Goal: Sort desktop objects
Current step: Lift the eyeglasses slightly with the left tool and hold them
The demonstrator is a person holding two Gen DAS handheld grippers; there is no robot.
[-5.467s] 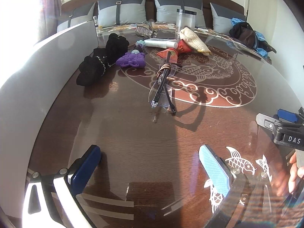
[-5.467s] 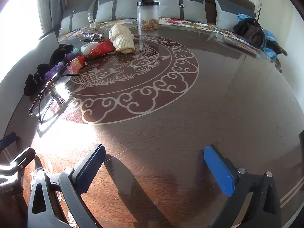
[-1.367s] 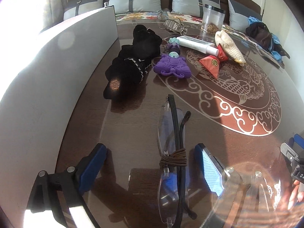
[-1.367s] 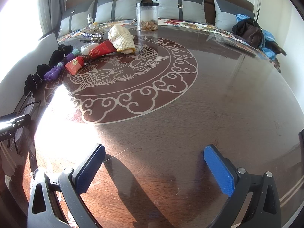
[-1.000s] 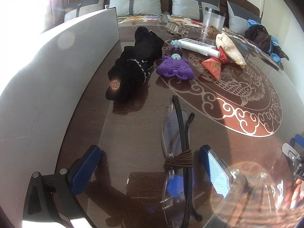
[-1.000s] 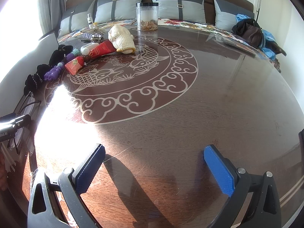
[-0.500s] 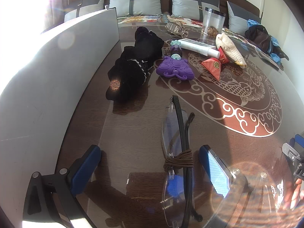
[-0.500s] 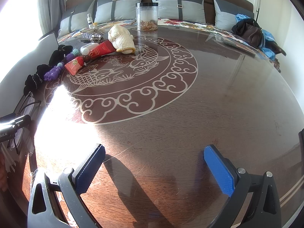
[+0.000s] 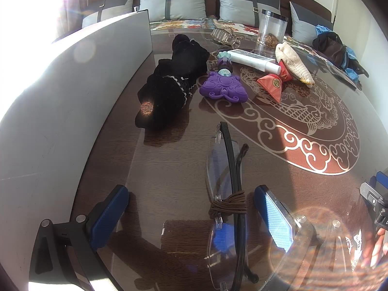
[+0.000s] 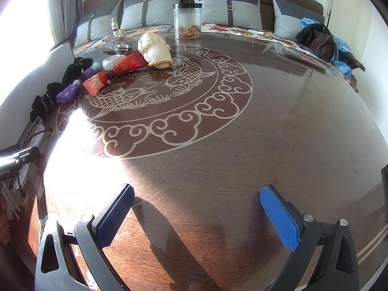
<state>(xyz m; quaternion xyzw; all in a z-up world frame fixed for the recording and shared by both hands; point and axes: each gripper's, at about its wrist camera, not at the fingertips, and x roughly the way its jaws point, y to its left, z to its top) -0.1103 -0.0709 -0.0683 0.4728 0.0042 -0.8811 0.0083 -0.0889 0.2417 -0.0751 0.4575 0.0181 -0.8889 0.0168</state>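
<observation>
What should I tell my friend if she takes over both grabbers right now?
Left gripper: open, with the folded glasses lying on the table between its fingers, near the right one.
Right gripper: open, over bare table.
Black cloth, purple toy, red pouch, white tube and knitted mitt lie in a cluster farther along.
Nothing looks sorted yet.

The right tongs (image 10: 196,215) are hovering with their blue pads spread wide over a bare stretch of the desk (image 10: 278,133). Far off at the left, a red tube (image 10: 127,64), a knitted mitt (image 10: 155,47), a purple toy (image 10: 69,93) and black socks (image 10: 46,100) are lying clustered. A jar (image 10: 187,20) is standing behind them. What may be glasses (image 10: 34,133) are sitting at the left edge, partly washed out by glare.
</observation>
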